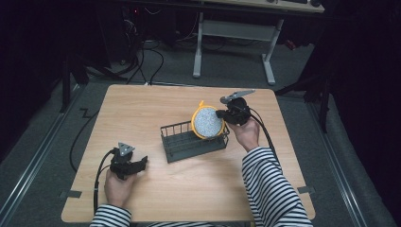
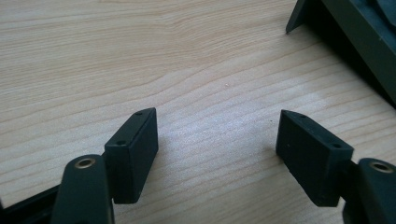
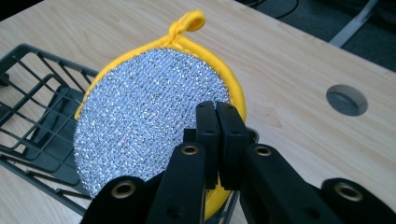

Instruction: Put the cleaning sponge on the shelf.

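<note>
A round scouring pad (image 1: 207, 122) with a silver glittery face and a yellow rim and loop stands on edge over the right end of a dark wire rack (image 1: 182, 142). My right gripper (image 1: 221, 114) is shut on the pad's right rim. In the right gripper view the pad (image 3: 144, 116) stands in front of the closed jaws of that gripper (image 3: 217, 109), above the rack (image 3: 37, 116). My left gripper (image 1: 143, 163) rests low at the front left of the table, open, pointing toward the rack. Its pads (image 2: 135, 149) stand apart over bare wood with nothing between them.
The wooden table (image 1: 142, 109) has a round cable hole (image 3: 346, 99) near the pad. A corner of the rack (image 2: 355, 42) lies just ahead of the left gripper. A white desk frame (image 1: 236, 42) and cables lie on the floor behind the table.
</note>
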Motion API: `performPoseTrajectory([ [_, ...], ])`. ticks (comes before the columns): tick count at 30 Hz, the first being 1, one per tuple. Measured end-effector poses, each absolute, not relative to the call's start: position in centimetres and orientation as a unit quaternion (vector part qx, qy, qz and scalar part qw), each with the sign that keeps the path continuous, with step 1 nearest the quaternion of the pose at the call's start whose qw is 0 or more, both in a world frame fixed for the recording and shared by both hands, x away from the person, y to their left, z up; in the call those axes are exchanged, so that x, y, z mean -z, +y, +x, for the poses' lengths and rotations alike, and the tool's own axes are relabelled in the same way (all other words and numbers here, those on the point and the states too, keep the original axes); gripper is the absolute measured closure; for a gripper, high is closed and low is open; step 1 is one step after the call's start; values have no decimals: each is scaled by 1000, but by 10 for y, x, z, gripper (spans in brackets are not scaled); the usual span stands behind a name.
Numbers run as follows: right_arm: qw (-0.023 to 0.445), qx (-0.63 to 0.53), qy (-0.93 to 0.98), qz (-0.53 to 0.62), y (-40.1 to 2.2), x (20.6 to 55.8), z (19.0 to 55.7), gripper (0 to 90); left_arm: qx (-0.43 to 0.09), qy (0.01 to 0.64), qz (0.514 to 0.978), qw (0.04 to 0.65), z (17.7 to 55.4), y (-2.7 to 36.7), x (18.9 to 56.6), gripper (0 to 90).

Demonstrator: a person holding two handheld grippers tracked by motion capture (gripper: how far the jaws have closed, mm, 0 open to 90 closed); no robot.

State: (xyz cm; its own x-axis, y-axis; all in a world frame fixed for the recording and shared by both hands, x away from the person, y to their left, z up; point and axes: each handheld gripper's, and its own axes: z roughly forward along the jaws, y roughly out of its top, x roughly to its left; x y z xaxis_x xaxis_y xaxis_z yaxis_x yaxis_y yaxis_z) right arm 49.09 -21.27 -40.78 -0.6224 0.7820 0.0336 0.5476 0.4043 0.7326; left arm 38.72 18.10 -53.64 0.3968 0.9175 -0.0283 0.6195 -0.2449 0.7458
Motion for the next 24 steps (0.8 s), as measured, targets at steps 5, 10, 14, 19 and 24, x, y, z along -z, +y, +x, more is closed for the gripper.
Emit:
performPoseTrajectory([
  [5, 149, -364, 827, 403, -215, 413, 489, 885, -214, 506, 760, 348, 387, 181, 536, 303],
  [10, 140, -352, 835, 398, -215, 417, 488, 886, -215, 506, 760, 348, 387, 181, 536, 303],
  [14, 131, -344, 841, 397, -215, 420, 487, 885, -216, 505, 760, 347, 387, 180, 536, 304],
  [19, 121, -345, 837, 407, -217, 423, 487, 870, -216, 505, 761, 346, 387, 180, 536, 304],
  [24, 110, -349, 831, 419, -220, 426, 486, 667, -216, 505, 760, 346, 387, 180, 536, 305],
])
